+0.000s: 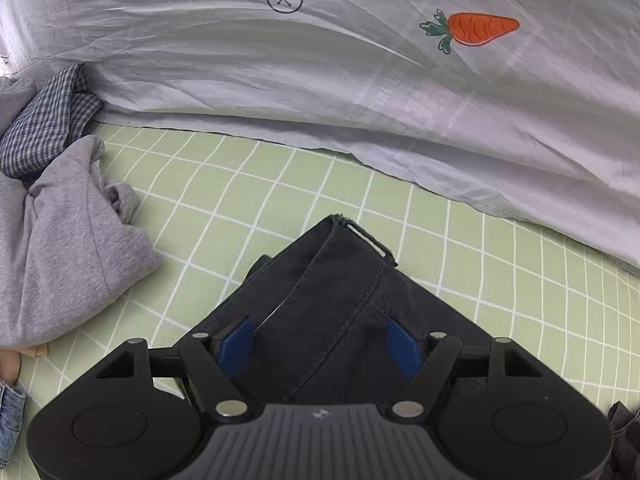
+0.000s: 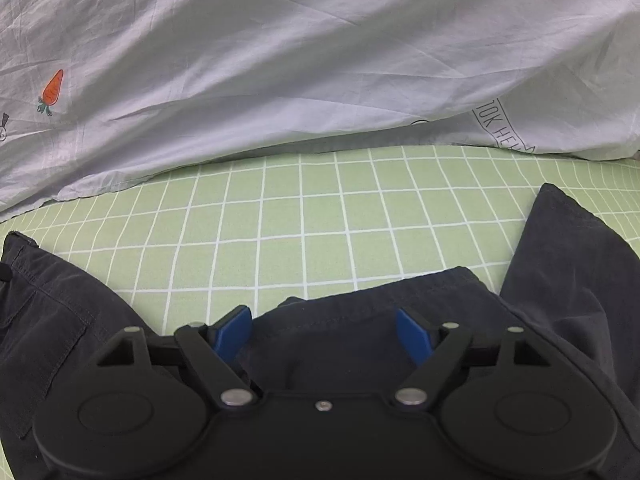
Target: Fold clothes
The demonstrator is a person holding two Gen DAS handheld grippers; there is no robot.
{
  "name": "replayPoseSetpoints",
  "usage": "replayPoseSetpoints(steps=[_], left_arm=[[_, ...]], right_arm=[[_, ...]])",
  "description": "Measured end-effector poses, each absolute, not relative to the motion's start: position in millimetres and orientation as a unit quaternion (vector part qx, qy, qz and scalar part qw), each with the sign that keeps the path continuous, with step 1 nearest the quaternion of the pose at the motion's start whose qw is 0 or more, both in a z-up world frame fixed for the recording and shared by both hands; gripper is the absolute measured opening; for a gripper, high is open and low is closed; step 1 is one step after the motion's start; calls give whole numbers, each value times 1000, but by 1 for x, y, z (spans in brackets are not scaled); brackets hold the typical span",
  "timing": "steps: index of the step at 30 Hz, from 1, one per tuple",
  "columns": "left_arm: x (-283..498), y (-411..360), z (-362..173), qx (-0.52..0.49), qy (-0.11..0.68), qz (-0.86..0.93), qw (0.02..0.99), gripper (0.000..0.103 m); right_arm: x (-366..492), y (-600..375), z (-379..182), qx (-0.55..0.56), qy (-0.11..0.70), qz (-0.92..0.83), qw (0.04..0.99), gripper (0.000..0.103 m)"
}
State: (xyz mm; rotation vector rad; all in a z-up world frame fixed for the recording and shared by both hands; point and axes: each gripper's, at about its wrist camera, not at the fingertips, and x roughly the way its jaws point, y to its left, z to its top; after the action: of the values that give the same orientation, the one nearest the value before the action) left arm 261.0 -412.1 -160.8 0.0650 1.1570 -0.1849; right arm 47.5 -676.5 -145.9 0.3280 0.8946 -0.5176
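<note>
Where dark trousers (image 2: 328,344) lie, green sheet (image 2: 304,216).

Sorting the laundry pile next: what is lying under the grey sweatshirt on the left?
A blue checked garment pokes out from beneath the grey sweatshirt, and both lie on the green grid sheet. How far the checked fabric runs underneath, or whether anything else is there, is covered.

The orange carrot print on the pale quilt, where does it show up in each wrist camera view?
Left wrist: carrot print sits upper right, on the pale quilt.
Right wrist: carrot print sits far left, small.
Shared landmark: the green checked sheet below the quilt's edge.
</note>
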Motion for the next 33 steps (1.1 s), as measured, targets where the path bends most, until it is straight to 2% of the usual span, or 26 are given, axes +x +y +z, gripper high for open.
replayPoseSetpoints(steps=[1,6,8,9,10,11,12,14,15,17,19,23,33], left_arm=[[269,-416,-164,30,547,-89,832,80],[288,-430,-179,54,551,-85,828,81],[291,-433,-183,62,552,-86,827,80],[291,-433,-183,67,548,-92,828,79],[292,-435,-183,78,541,-100,831,78],[292,-436,-183,89,534,-107,834,68],[293,-438,-182,99,528,-114,835,64],[294,-442,-181,115,531,-123,831,48],[294,-444,-180,114,536,-136,826,45],[292,-448,-177,113,545,-163,814,9],[289,-453,-177,121,548,-171,810,9],[270,-458,-168,165,516,-174,822,8],[199,-409,-113,113,469,-171,859,8]], right_arm=[[47,-677,-146,164,426,-243,856,81],[49,-668,-146,144,431,-232,860,82],[50,-664,-146,136,433,-227,862,77],[50,-662,-146,132,433,-224,863,72],[50,-661,-146,128,434,-222,864,60],[51,-659,-146,124,435,-219,865,53],[51,-658,-144,123,433,-214,867,45],[51,-653,-142,98,433,-208,871,37],[50,-650,-142,84,432,-205,874,29],[47,-652,-140,85,428,-206,876,22],[44,-657,-138,91,421,-210,878,17],[34,-662,-132,96,404,-218,883,14],[-19,-658,-82,86,307,-268,909,13]])
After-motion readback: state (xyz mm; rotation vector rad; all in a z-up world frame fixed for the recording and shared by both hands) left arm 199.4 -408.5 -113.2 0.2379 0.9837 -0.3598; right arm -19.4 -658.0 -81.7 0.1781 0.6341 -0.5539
